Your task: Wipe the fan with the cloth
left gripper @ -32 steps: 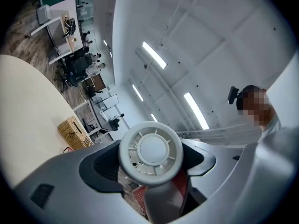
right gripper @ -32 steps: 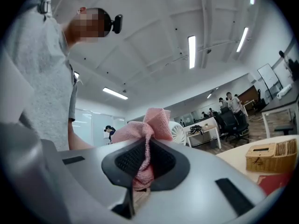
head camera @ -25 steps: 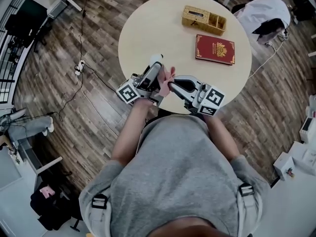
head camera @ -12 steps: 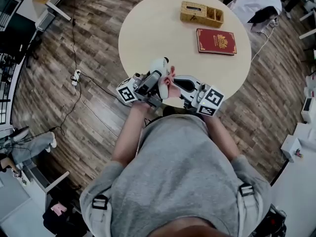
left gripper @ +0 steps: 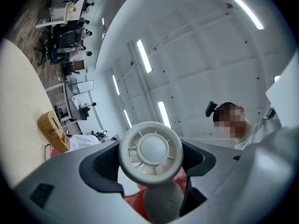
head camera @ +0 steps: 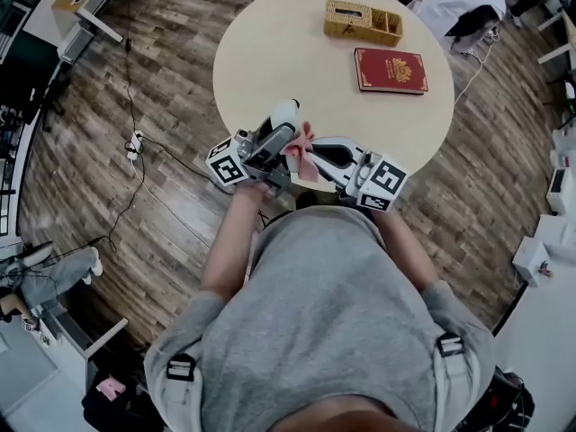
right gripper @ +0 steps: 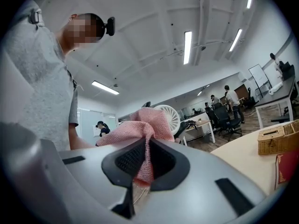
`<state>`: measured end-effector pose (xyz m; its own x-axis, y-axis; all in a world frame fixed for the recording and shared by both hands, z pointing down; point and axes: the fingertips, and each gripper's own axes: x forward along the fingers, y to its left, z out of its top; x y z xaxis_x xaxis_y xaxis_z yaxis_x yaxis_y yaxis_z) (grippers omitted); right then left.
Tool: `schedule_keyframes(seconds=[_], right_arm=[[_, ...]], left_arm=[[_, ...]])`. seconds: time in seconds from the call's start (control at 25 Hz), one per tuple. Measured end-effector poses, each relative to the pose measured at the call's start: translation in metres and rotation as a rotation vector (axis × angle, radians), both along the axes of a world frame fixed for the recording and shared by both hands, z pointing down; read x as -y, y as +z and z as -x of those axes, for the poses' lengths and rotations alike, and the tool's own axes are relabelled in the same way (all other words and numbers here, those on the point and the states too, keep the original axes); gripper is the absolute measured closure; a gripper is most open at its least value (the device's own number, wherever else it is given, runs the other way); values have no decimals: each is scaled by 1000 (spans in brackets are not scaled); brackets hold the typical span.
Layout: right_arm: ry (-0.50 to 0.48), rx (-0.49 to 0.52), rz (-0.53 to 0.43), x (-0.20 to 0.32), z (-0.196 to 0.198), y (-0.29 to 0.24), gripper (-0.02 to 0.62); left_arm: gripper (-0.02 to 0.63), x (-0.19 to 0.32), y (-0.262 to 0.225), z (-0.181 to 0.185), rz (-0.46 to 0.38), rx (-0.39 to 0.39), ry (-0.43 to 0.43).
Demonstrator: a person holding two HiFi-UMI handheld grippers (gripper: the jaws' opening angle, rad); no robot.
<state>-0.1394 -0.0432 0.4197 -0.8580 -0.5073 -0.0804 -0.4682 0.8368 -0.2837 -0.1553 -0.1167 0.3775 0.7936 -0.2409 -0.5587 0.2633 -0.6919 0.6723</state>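
A small white fan is held over the near edge of the round table, my left gripper shut on its stem. In the left gripper view its round grille faces the camera, between the dark pads. My right gripper is shut on a pink cloth. The cloth bunches above the jaws and lies against the fan in the head view. Both grippers point upward, toward each other.
The round beige table carries a wicker box and a red book at the far side. Cables run across the wooden floor on the left. A white garment on a chair is behind the table.
The fan and the left gripper shifted slightly; the pink cloth now shows more plainly, spread beside the fan. The head view has drifted a little.
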Motion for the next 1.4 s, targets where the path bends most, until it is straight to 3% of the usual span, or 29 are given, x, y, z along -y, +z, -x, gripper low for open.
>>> schedule_keyframes(seconds=[0.16, 0.32, 0.48, 0.72, 1.0, 1.4], right_arm=[[-61, -43, -8, -15, 14, 10, 566], [-77, -42, 5, -21, 20, 18, 565], [-41, -38, 6, -20, 10, 18, 565], [62, -49, -10, -9, -20, 12, 565], [176, -87, -39, 3, -53, 13, 566], [275, -148, -20, -1, -73, 33, 566]], left_arm=[[218, 11, 10, 9, -6, 66, -73], [218, 17, 25, 8, -40, 220, -141], [218, 11, 39, 3, -88, 355, -159], [218, -2, 58, -7, -132, 486, -146], [218, -16, 78, -17, -175, 548, -116], [218, -32, 89, -9, -184, 579, -111]])
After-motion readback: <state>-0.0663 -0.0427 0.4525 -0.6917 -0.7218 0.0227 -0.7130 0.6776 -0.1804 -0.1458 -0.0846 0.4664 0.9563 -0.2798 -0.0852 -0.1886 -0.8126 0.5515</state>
